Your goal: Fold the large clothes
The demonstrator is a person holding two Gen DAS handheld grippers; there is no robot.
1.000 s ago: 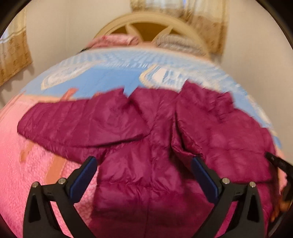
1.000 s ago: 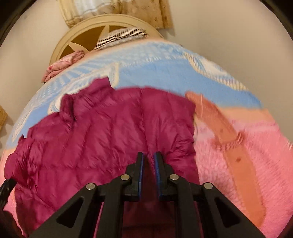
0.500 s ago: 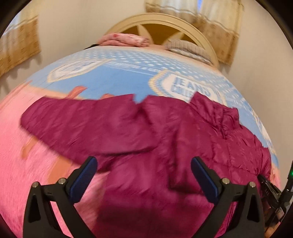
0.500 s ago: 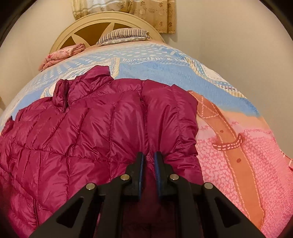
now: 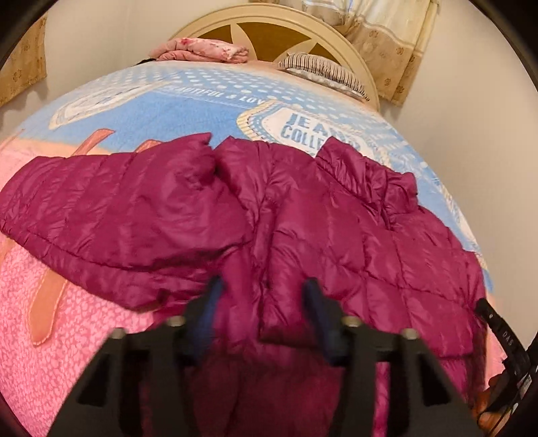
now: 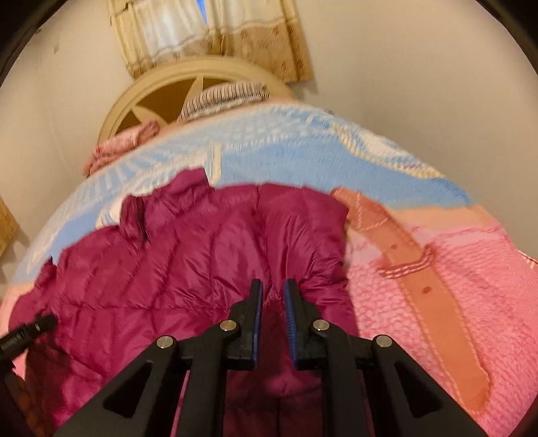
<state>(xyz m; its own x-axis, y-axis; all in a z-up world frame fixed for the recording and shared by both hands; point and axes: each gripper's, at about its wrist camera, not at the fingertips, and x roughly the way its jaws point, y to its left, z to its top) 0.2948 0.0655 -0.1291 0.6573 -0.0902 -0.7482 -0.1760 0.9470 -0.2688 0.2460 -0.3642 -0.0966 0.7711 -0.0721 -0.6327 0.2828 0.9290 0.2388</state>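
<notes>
Spread across a bed (image 5: 235,111) covered in a pink and light-blue printed fleece blanket (image 6: 437,302): a glossy magenta quilted puffer jacket (image 5: 302,235), collar toward the cream arched headboard (image 5: 275,20). Near the lower hem, the left gripper (image 5: 262,299), jaws closing with a fold of jacket fabric between them, blurred, pads not clearly pressing yet. At the jacket's other side, the right gripper (image 6: 273,299), jaws clenched on a pinch of the magenta fabric beside the sleeve edge. At the headboard, a striped pillow (image 5: 322,69) and folded pink cloth (image 5: 201,50).
</notes>
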